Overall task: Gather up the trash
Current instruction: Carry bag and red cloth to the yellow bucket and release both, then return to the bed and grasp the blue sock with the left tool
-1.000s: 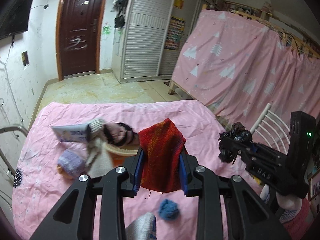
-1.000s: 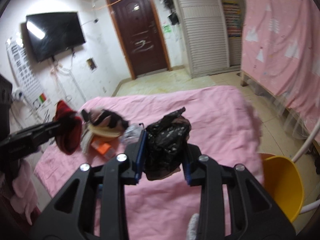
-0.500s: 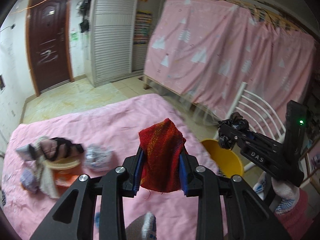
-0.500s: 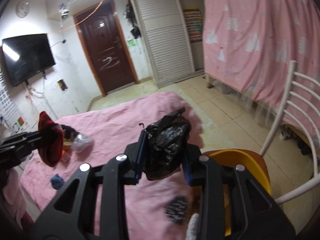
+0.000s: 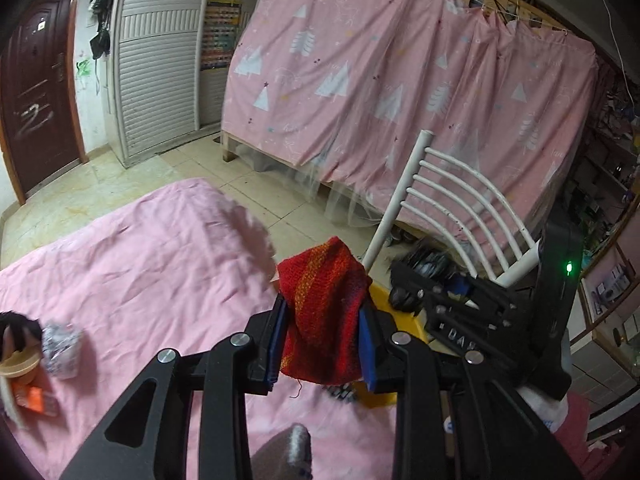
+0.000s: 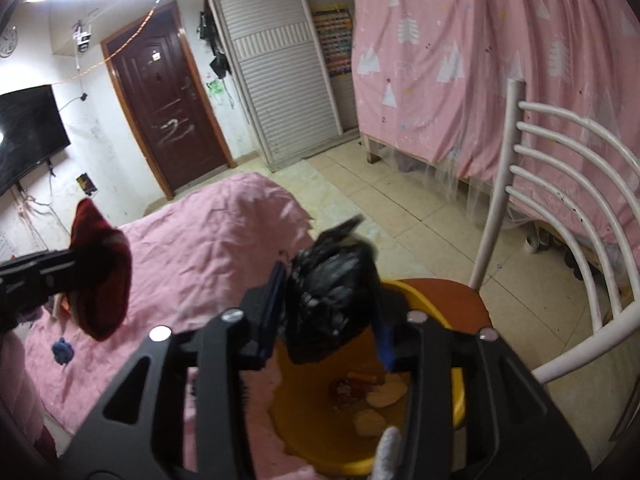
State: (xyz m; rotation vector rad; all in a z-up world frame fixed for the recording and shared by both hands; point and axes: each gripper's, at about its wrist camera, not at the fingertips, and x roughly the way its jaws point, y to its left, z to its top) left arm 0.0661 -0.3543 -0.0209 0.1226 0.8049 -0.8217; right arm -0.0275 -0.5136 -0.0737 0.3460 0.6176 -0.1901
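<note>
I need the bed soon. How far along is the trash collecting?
Done: scraps already lie in the yellow bin. In hand: the right claw, just opening, has the black bag over it; the left claw grips the red knit. Left: clutter on the bed.
</note>
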